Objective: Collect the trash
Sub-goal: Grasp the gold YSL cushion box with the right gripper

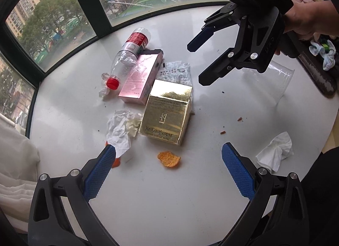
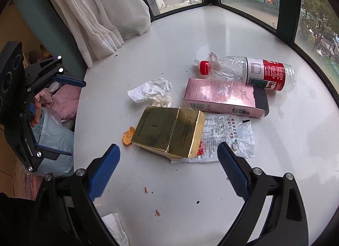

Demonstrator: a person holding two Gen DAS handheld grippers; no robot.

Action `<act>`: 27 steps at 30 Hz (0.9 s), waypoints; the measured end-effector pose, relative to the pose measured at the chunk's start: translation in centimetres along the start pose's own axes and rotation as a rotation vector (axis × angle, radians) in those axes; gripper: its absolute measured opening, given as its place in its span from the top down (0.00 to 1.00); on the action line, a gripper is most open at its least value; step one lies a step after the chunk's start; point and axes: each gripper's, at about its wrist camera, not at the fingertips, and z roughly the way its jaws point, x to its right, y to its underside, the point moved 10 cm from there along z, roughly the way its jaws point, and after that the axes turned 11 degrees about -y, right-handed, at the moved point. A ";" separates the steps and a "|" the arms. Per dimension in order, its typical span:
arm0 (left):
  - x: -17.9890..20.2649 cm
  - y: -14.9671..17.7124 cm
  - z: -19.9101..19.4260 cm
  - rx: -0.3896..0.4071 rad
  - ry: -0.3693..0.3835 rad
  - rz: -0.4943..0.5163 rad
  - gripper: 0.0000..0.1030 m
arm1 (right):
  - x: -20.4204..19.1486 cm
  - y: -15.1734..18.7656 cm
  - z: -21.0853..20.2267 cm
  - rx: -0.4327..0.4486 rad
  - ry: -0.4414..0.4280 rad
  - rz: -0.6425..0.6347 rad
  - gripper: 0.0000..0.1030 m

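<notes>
Trash lies on a white round table (image 1: 169,207): a gold box (image 1: 167,114) (image 2: 169,131), a pink box (image 1: 139,76) (image 2: 222,97), an empty plastic bottle (image 1: 131,51) (image 2: 254,72) with a red cap, a crumpled tissue (image 1: 122,127) (image 2: 152,93), an orange chip (image 1: 168,158) (image 2: 128,136) and a printed clear wrapper (image 1: 175,72) (image 2: 228,133). My left gripper (image 1: 168,169) (image 2: 75,118) is open, near the chip and holding nothing. My right gripper (image 2: 168,161) (image 1: 197,64) hangs open over the gold box's near end and is empty.
Another tissue (image 1: 275,152) (image 2: 114,229) lies near the table edge, with crumbs scattered around. A clear plastic container (image 1: 277,80) stands at the right. A bag-lined bin (image 2: 55,140) sits below the table's left edge. A white curtain (image 2: 95,13) and windows ring the far side.
</notes>
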 end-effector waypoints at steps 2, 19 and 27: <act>0.1 -0.5 1.3 -0.001 0.010 0.011 0.06 | 0.7 -0.1 0.6 -0.005 -0.008 0.007 0.13; 0.1 -1.7 9.4 -0.014 0.060 0.070 0.06 | 4.9 -0.5 4.9 -0.052 -0.142 0.092 0.13; 0.8 -1.8 11.2 -0.010 0.113 0.086 0.06 | 5.1 -0.6 6.6 -0.069 -0.179 0.116 0.13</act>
